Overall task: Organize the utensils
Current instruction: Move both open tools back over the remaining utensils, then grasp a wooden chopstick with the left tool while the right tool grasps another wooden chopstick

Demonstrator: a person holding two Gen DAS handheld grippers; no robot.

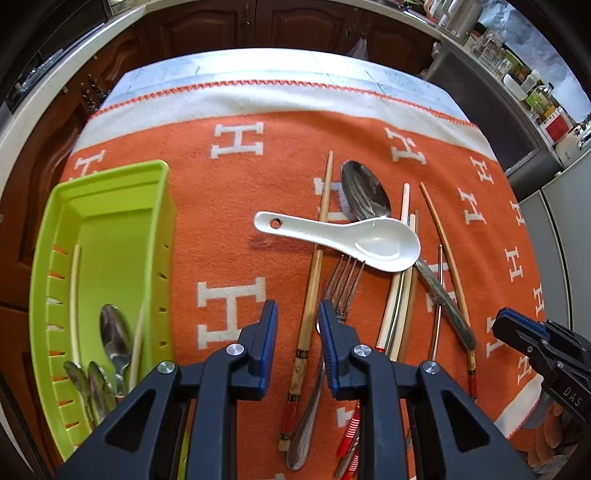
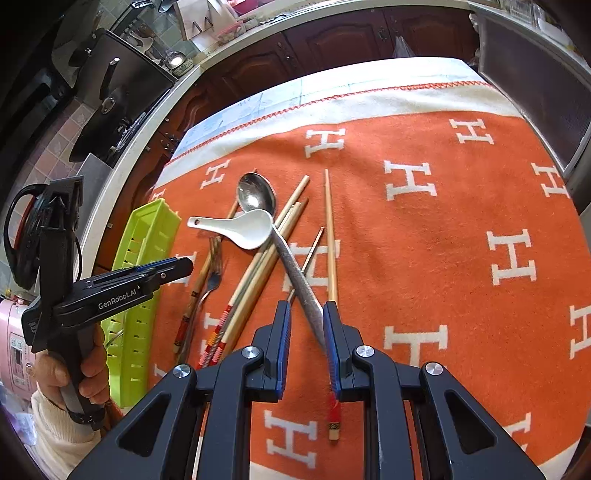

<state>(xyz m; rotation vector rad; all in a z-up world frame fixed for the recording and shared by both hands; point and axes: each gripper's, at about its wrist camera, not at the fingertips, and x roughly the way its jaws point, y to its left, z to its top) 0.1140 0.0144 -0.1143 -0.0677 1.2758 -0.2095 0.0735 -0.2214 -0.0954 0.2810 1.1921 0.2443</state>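
A white ceramic spoon [image 1: 343,238] [image 2: 240,227] lies across a pile of chopsticks [image 1: 314,295] [image 2: 258,273], a fork [image 1: 343,284] [image 2: 207,295] and a large metal spoon [image 1: 364,194] [image 2: 256,194] on the orange cloth. A green utensil tray [image 1: 110,229] [image 2: 147,236] at the left holds several metal spoons [image 1: 114,339] and chopsticks. My left gripper [image 1: 297,314] is open above a chopstick and the fork handle. My right gripper [image 2: 306,314] is open around the metal spoon's handle [image 2: 303,291], above it.
The orange cloth with white H marks [image 1: 236,192] [image 2: 443,229] covers the table. Dark wooden cabinets [image 1: 258,26] stand beyond the far edge. A counter with bottles [image 1: 535,92] is at the right, and kitchen appliances [image 2: 110,92] at the left.
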